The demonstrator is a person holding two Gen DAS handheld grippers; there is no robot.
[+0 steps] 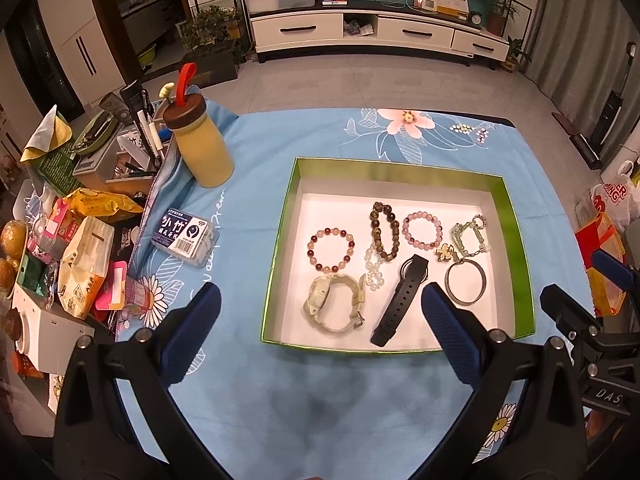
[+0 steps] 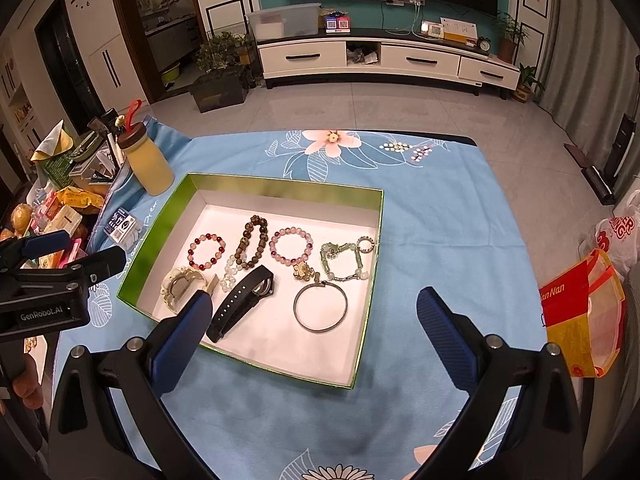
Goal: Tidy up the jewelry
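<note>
A green-walled box (image 1: 520,240) (image 2: 370,264) with a white floor sits on the blue floral cloth. Inside lie a red-and-pink bead bracelet (image 1: 331,249) (image 2: 207,251), a dark bead bracelet (image 1: 385,231) (image 2: 253,246), a pink bead bracelet (image 1: 423,229) (image 2: 291,245), a jade chain bracelet (image 1: 470,236) (image 2: 345,258), a metal bangle (image 1: 466,283) (image 2: 320,307), a black watch (image 1: 400,300) (image 2: 242,302) and a pale green watch (image 1: 334,308) (image 2: 180,282). My left gripper (image 1: 320,312) is open and empty above the box's near edge. My right gripper (image 2: 314,316) is open and empty over the box's near right part.
A yellow bottle with a brown lid (image 1: 202,142) (image 2: 148,164) and a small labelled pack (image 1: 184,236) stand left of the box. Snack bags and clutter (image 1: 80,248) crowd the table's left end. Red and yellow bags (image 2: 580,312) sit at the right.
</note>
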